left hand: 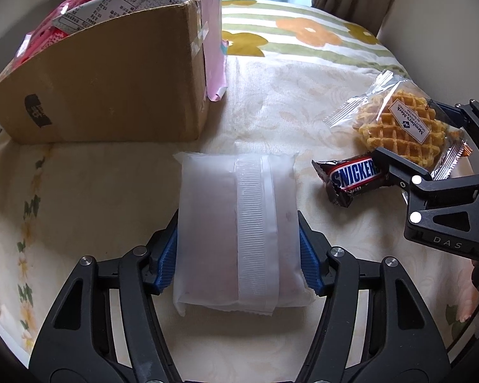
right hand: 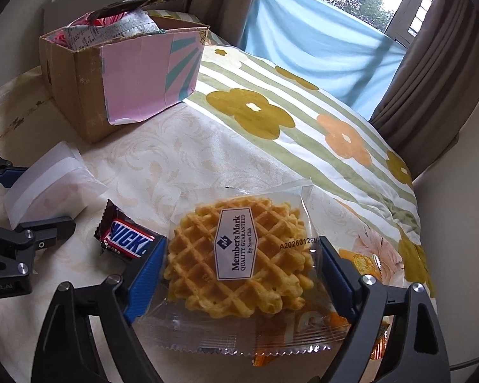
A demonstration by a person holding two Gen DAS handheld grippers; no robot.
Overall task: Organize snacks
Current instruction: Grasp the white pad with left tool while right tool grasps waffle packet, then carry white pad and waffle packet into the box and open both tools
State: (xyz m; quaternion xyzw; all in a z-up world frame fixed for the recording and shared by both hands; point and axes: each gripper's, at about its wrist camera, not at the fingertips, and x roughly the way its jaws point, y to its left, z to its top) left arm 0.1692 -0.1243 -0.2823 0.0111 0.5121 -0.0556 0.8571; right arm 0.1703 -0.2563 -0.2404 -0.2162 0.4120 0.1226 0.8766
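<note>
My left gripper [left hand: 238,255] is shut on a white frosted snack packet [left hand: 236,233], its blue pads pressed against both sides; the packet also shows in the right wrist view [right hand: 48,188]. My right gripper [right hand: 242,274] is shut on a clear waffle packet [right hand: 239,255] labelled Member's Mark; it shows at the right of the left wrist view [left hand: 402,124]. A Snickers bar [left hand: 351,178] lies on the cloth between them, also in the right wrist view [right hand: 127,239]. A cardboard box [left hand: 105,89] holding snack bags stands at the back left, also in the right wrist view [right hand: 118,73].
A cream patterned cloth [left hand: 95,198] covers the surface. A striped flower-print cloth [right hand: 287,111] lies behind. Another small orange packet [right hand: 364,265] lies under the waffle packet's right side. Blue fabric and brown curtains hang at the window behind.
</note>
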